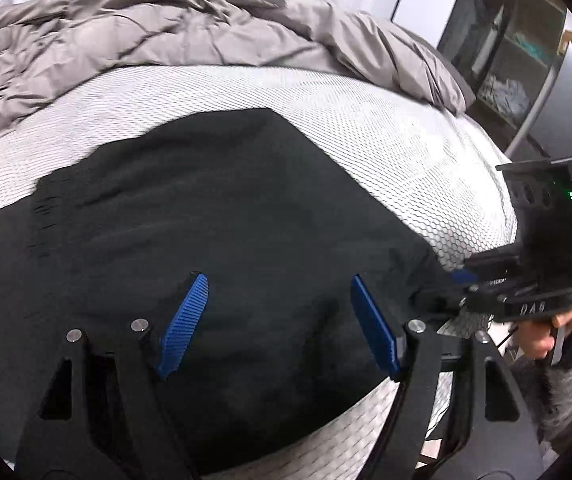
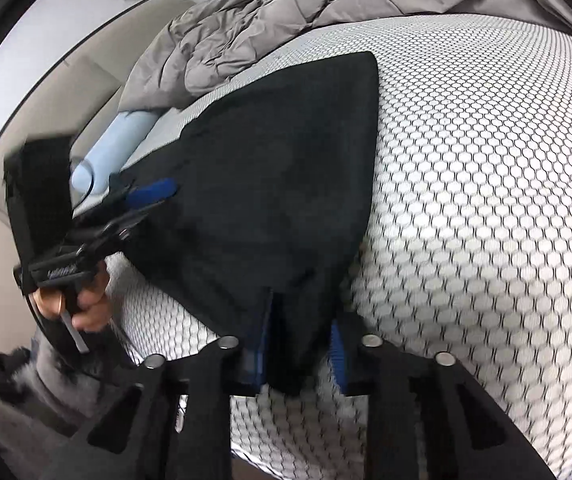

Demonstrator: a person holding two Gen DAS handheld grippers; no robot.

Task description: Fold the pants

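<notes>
One pair of black pants (image 1: 214,216) is being clamped by the right gripper (image 2: 298,344); the left gripper (image 1: 278,320) is being held apart above it.

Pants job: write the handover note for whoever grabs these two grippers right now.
Left gripper: open, over the black pants, holding nothing.
Right gripper: fingers either side of a bunched edge of the pants; whether it pinches firmly is unclear.
Pants: on the honeycomb-patterned mattress, seemingly already folded over; grey duvet bunched beyond them.
Done: pants laid out, seemingly one fold made.
Left: probably grip with the left too, then complete the next fold and smooth.
</notes>
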